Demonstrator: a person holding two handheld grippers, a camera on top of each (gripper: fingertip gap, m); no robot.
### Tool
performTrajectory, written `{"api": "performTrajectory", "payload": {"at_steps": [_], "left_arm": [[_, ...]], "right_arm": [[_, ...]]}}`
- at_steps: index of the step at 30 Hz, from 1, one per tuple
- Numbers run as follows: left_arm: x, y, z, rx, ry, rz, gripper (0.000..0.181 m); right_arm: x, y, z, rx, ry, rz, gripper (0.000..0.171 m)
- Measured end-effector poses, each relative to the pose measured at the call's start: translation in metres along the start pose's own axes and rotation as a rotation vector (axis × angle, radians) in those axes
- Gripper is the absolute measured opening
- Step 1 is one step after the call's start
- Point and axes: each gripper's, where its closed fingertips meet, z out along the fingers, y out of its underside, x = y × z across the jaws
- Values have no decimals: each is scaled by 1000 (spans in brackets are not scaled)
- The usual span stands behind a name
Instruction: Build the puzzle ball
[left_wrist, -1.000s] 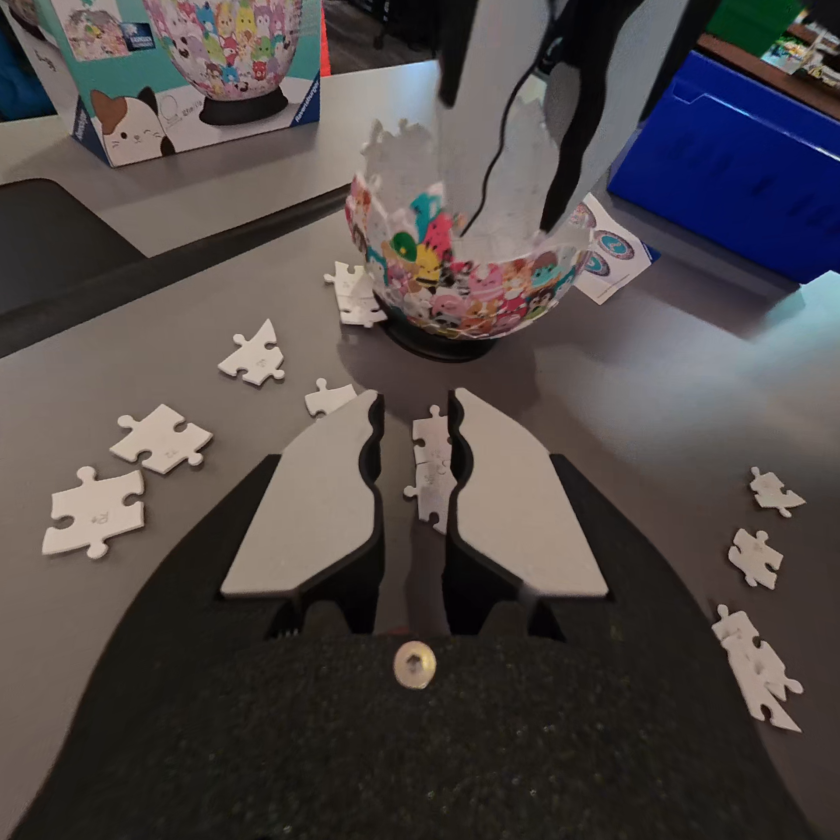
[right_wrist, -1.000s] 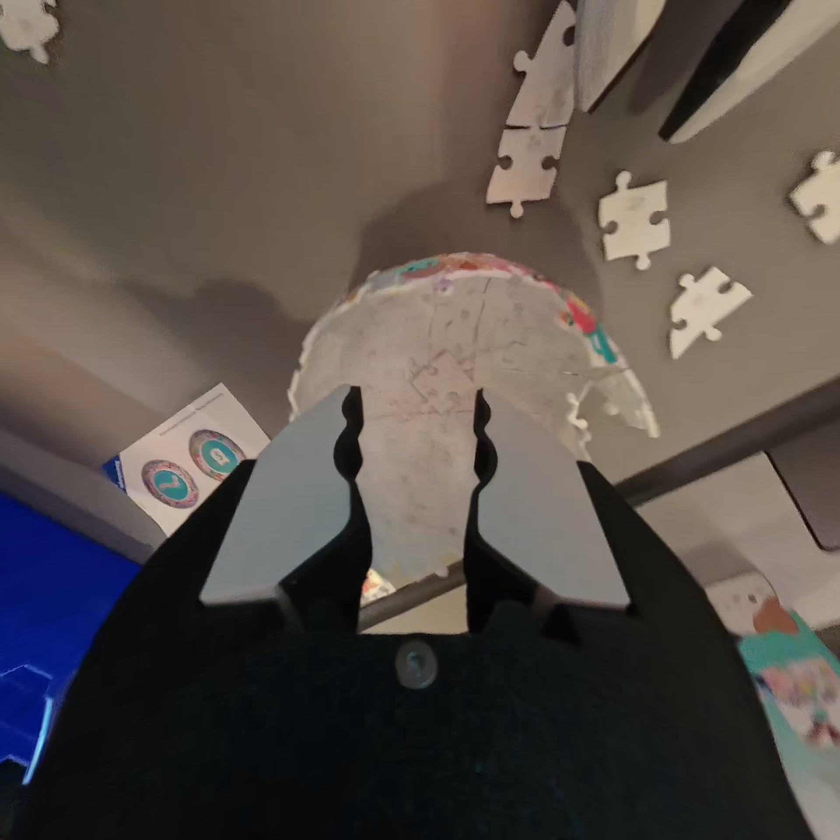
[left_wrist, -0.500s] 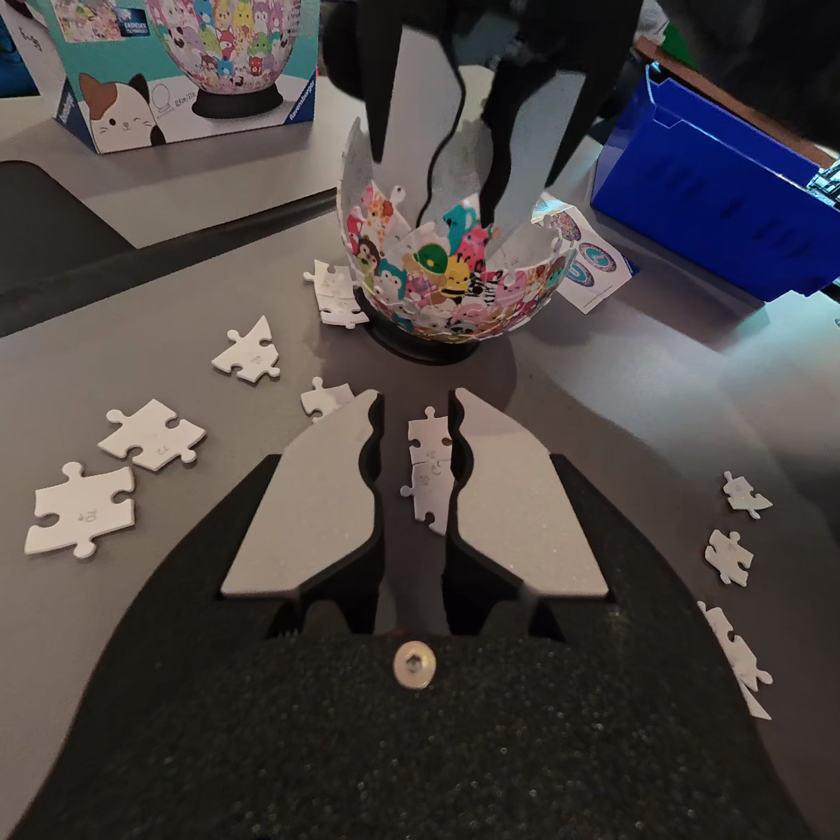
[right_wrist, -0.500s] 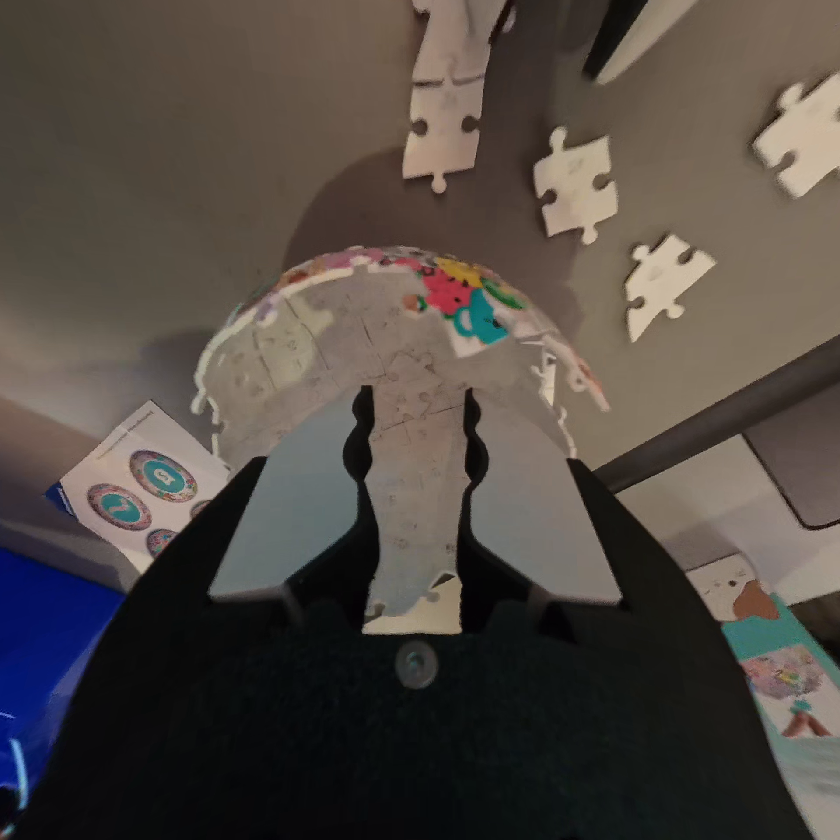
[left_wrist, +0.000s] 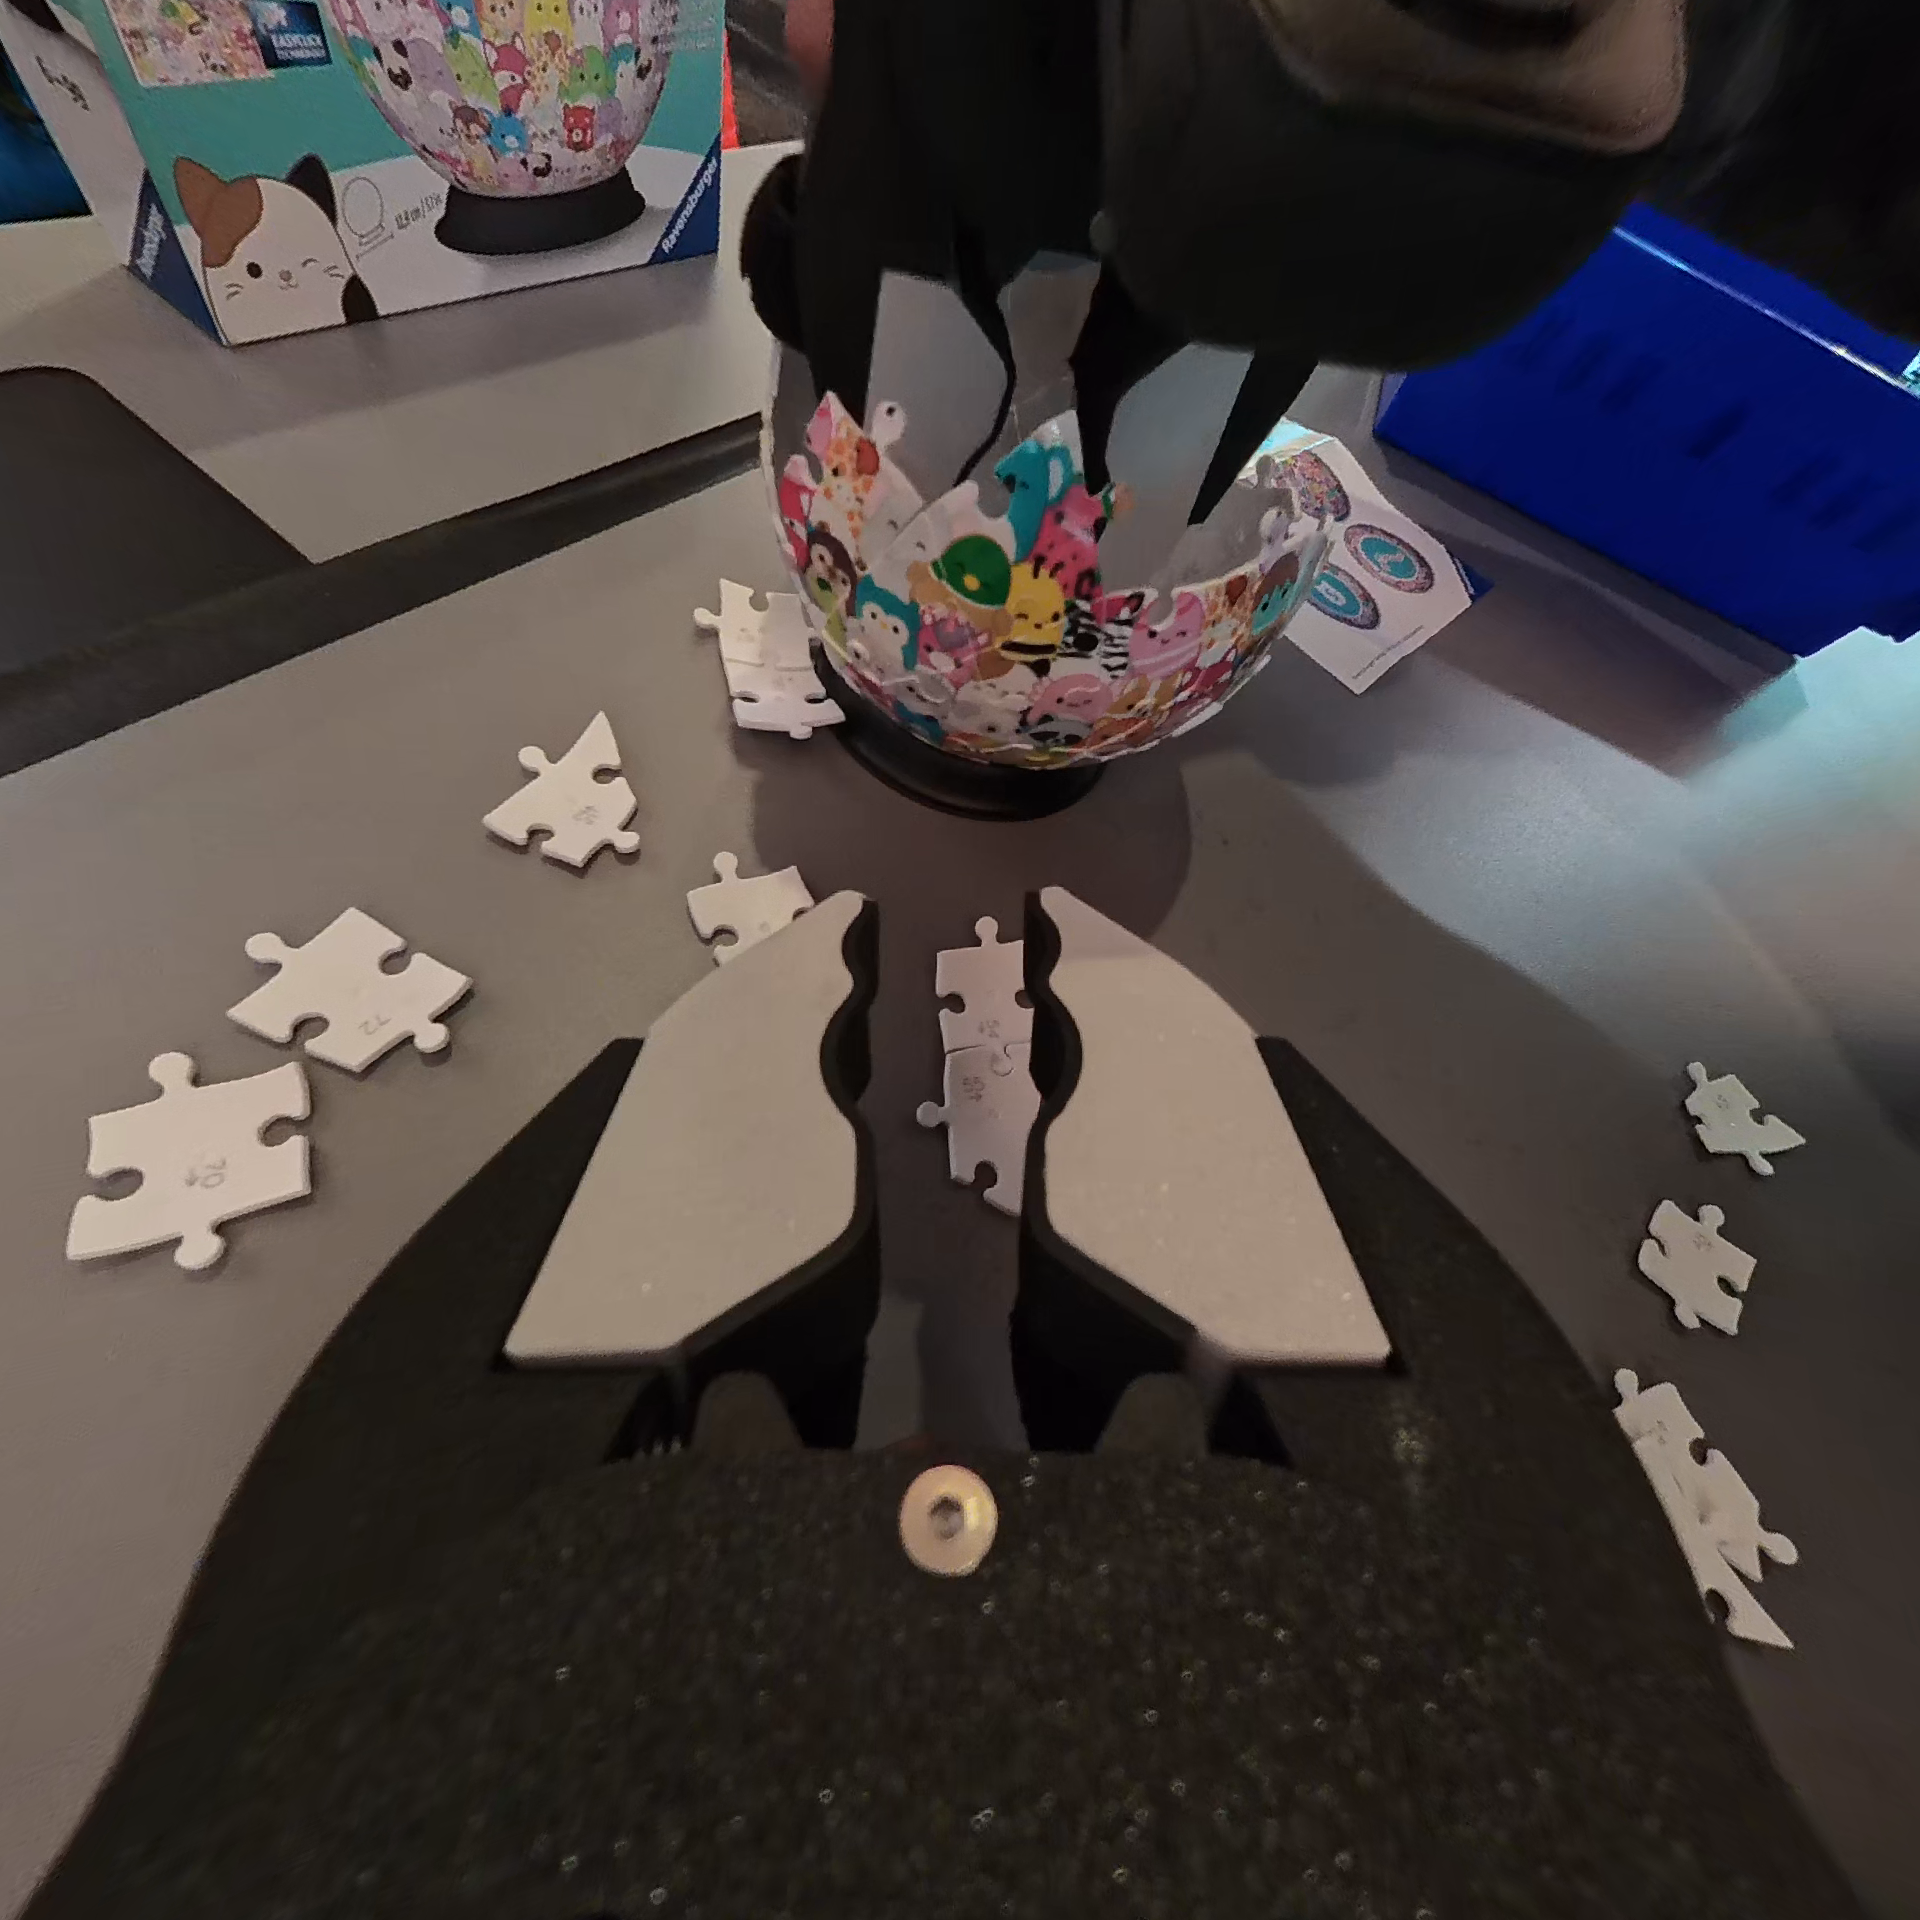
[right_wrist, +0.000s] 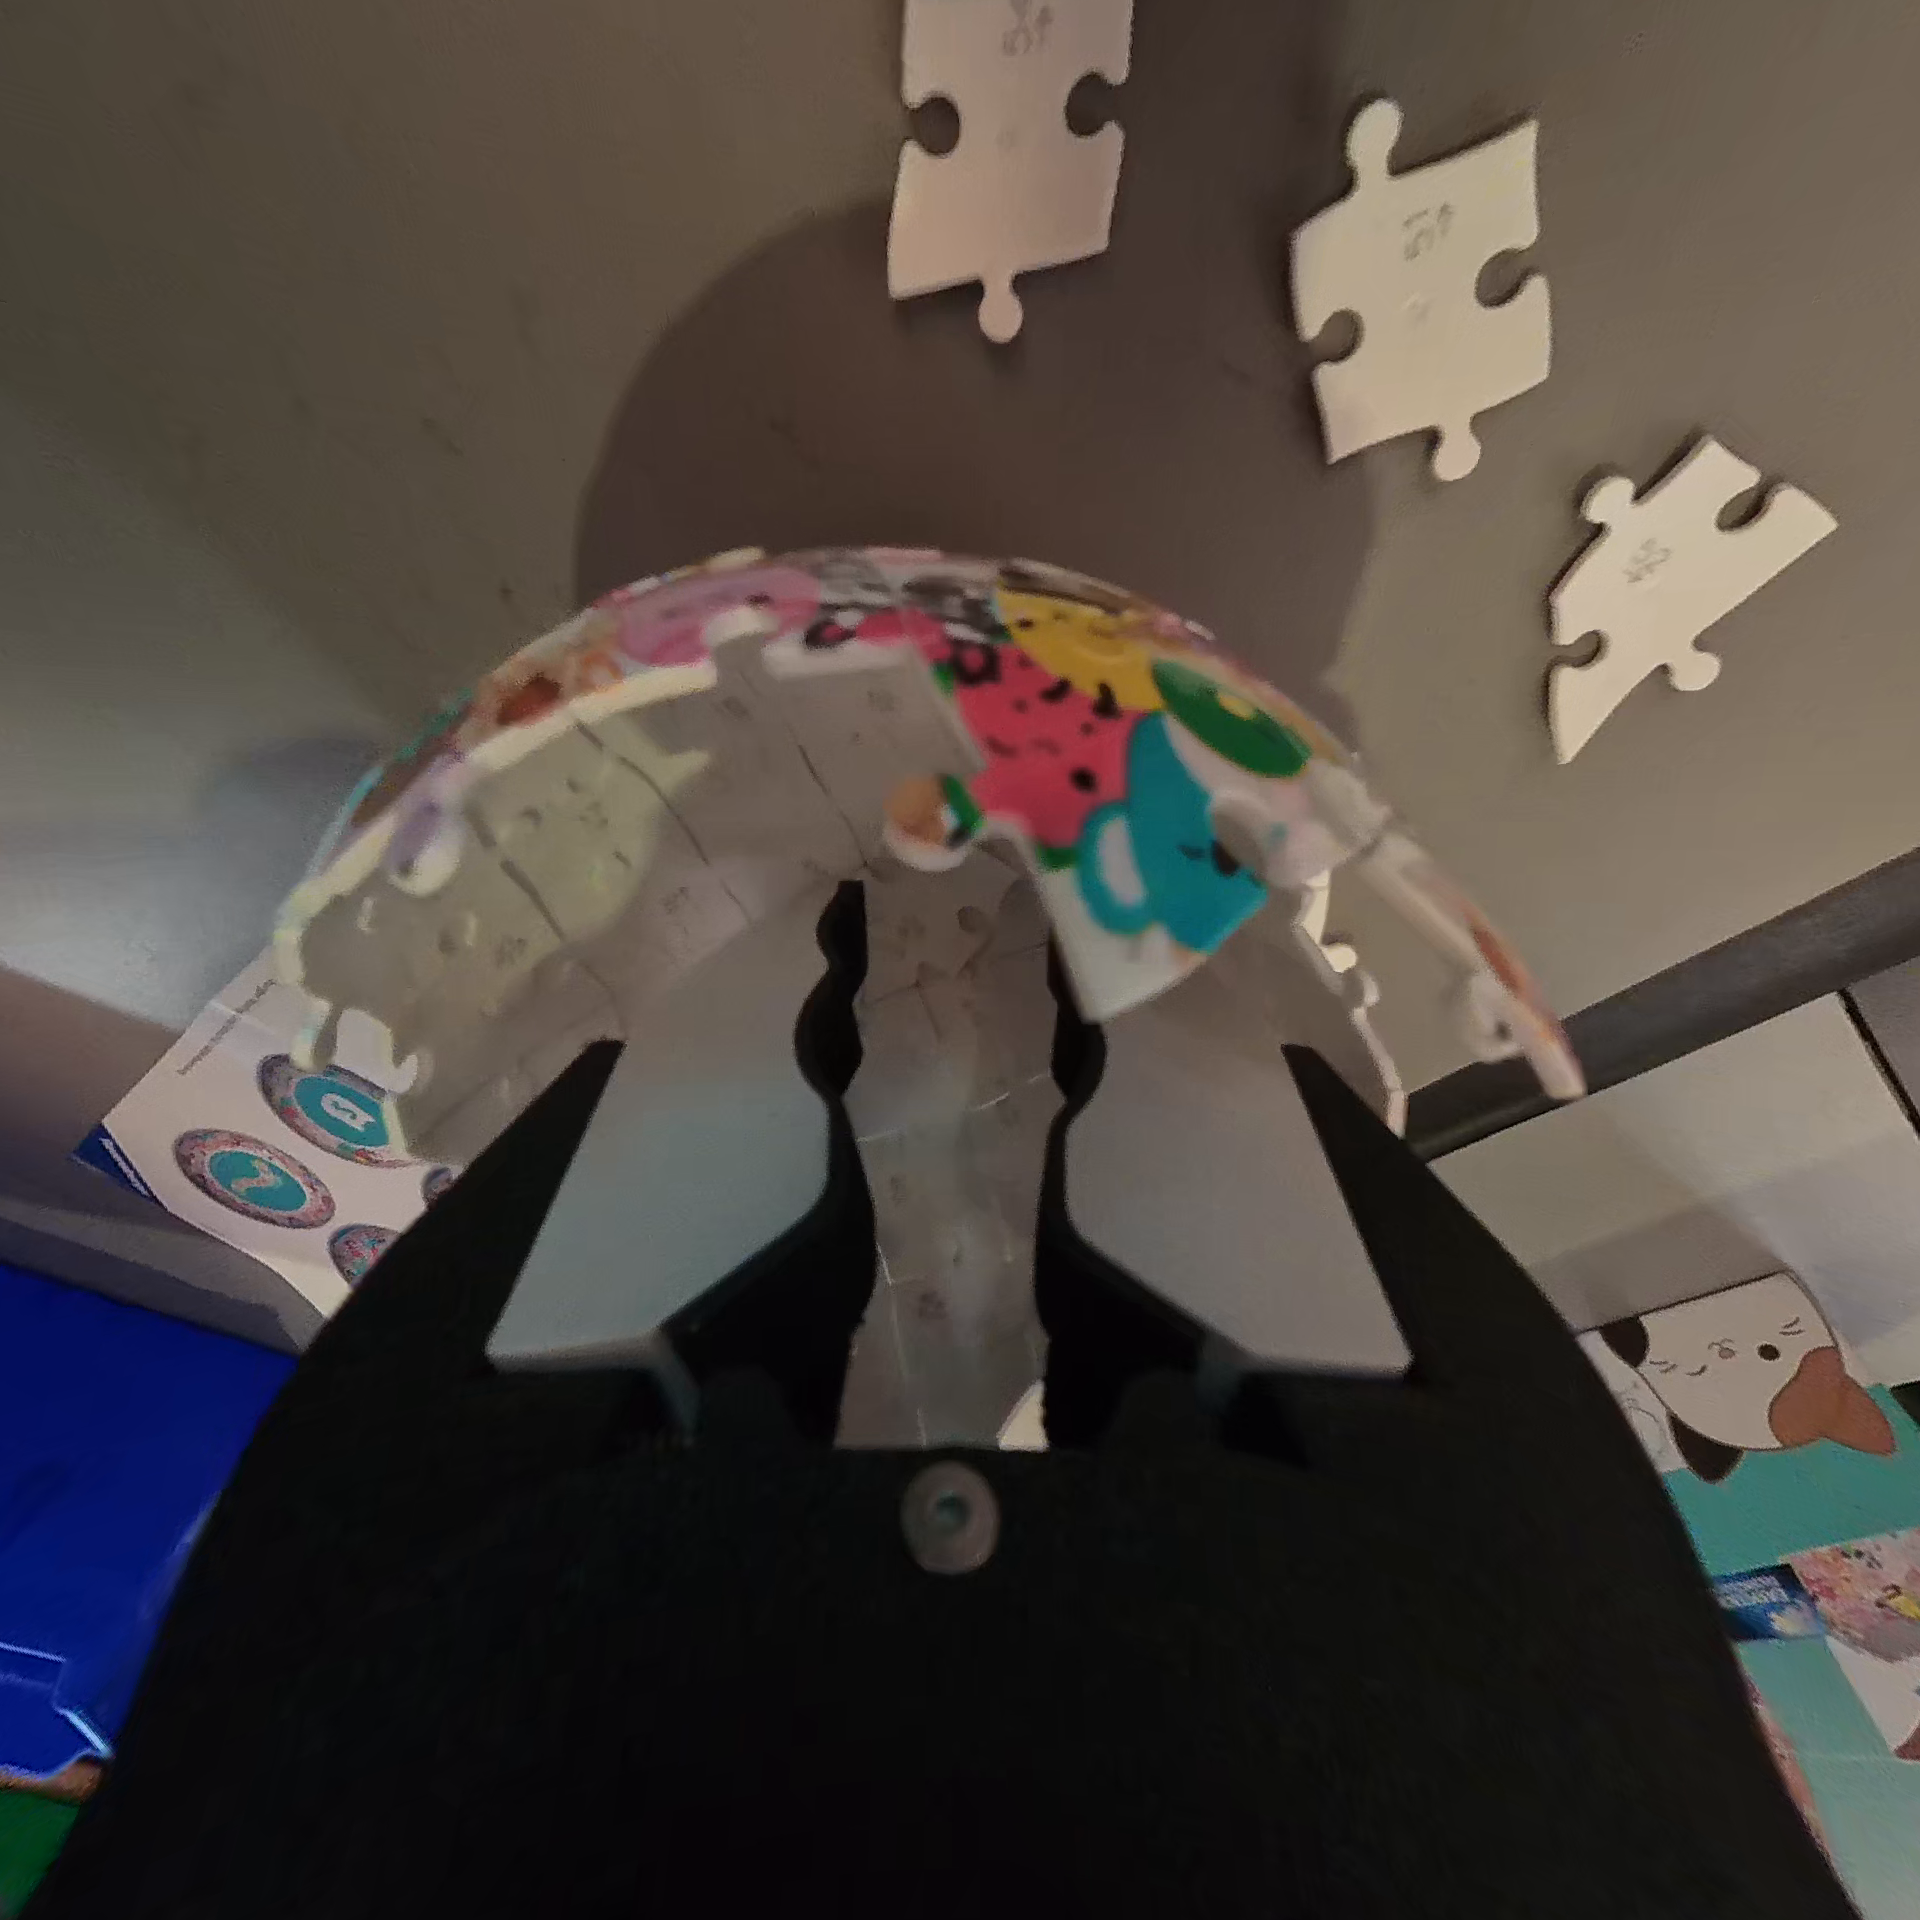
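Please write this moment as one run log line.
right gripper: open, inside half-built colourful puzzle ball | left gripper: open, over joined white puzzle pieces

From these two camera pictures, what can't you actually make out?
- Left wrist view: the far rim of the puzzle ball is hidden behind the right gripper dipping into it.
- Left wrist view: the joined pieces under the left gripper are partly covered by its finger.
- Right wrist view: the ball's black stand is hidden under the shell.
- Both views: the box is cut off by the edge.

Ball's (left_wrist: 1039, 623) far rim behind right tool (left_wrist: 1039, 436)
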Motion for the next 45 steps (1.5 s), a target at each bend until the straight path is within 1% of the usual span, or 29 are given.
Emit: {"api": "performTrajectory", "payload": {"at_steps": [14, 18, 20, 24, 28, 32, 35, 41, 45], "left_arm": [[-1, -1, -1, 5, -6, 2, 26], [-1, -1, -1, 5, -5, 1, 26], [-1, 0, 0, 2, -5, 0, 26], [-1, 0, 0, -1, -6, 1, 26], [0, 0, 0, -1, -5, 2, 26], [0, 0, 0, -3, -5, 4, 26], [0, 0, 0, -3, -4, 1, 26], [0, 0, 0, -2, -4, 1, 26], [0, 0, 0, -3, -5, 2, 26]], "right_arm": [[-5, 1, -6, -67, 41, -8, 33], [-7, 0, -20, -15, 67, 26, 29], [-10, -1, -17, -6, 61, 29, 29], [-9, 4, -1, -63, 53, 38, 29], [-4, 0, -2, -59, 58, 35, 28], [-5, 2, -4, -97, 66, -32, 29], [-7, -3, -9, -75, 56, -58, 29], [-6, -1, 2, -144, 15, -82, 30], [-5, -2, 4, -137, 10, -87, 31]]}}
